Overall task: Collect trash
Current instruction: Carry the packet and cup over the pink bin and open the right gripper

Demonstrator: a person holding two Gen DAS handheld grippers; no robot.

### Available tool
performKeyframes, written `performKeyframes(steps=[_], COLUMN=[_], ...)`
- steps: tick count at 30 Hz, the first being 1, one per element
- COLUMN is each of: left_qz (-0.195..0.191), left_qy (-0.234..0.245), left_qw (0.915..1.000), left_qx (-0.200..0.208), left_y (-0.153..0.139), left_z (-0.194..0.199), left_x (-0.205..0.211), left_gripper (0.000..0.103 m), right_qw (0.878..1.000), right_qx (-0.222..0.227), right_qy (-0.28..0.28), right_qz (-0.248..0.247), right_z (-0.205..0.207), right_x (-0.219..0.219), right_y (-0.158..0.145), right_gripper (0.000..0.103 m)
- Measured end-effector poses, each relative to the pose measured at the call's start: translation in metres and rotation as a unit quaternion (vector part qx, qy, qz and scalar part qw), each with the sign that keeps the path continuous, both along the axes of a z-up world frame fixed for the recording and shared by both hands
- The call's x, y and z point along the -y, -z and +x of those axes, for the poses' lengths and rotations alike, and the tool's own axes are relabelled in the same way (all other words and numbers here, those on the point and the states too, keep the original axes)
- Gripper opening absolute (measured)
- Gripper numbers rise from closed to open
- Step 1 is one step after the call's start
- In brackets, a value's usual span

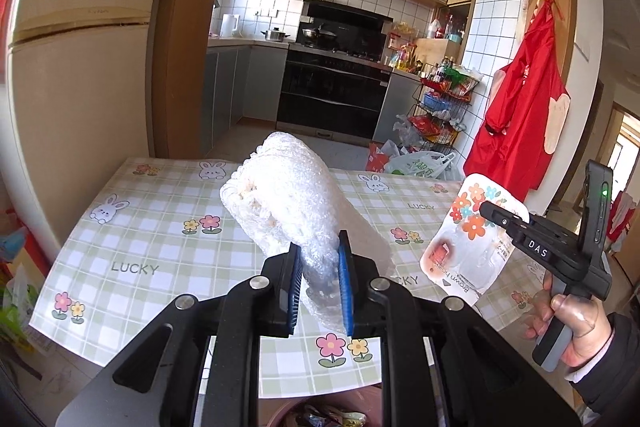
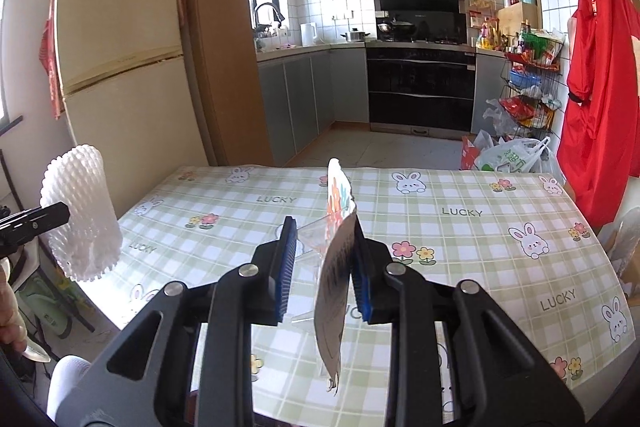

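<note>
A white foam net wrapped in bubble wrap sticks up and forward from my left gripper, whose blue pads are shut on its lower end, above the checked tablecloth. The right wrist view shows that foam net at the far left, held by the left gripper. My right gripper is shut on a flowered hook blister pack: card against the right pad, clear blister against the left. The same pack shows at the right in the right gripper, carried by a hand.
A bin with rubbish in it shows below the table's near edge. A cream fridge stands to the left and a red apron hangs on the right. Plastic bags and a wire rack lie beyond the table.
</note>
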State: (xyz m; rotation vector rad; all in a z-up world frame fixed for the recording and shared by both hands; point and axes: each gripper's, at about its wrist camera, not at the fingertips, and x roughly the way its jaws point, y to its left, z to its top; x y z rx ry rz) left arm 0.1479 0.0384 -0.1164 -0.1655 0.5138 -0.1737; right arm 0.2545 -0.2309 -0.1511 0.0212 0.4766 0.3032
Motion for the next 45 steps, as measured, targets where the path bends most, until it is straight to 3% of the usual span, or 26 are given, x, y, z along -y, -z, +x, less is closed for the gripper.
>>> performKeyframes(steps=[9,22,35,45], left_qz=[-0.009,-0.034,-0.042,-0.047], left_qy=[0.002,-0.013,-0.015,-0.01], left_qw=[0.9998,0.9987,0.9982,0.9985], left_qx=[0.017,0.037,0.04,0.025], left_y=[-0.014,-0.017,-0.016,-0.008], left_z=[-0.05,-0.125,-0.129,-0.118], left_x=[-0.006,-0.026,-0.029,-0.028], left_gripper=[0.016,0.016,0.016,0.017], right_qw=[0.999,0.998,0.99,0.986], right_qx=[0.019,-0.003,-0.04,-0.074], right_qy=[-0.029,-0.059,-0.132,-0.146], right_qz=[0.015,0.035,0.014,0.01], right_z=[-0.064,-0.152,-0.165,-0.153], right_x=[-0.016,-0.025,-0.063,-0.072], right_y=[-0.022,-0.022,-0.008,0.008], right_gripper=[0.028,0.028,0.028,0.028])
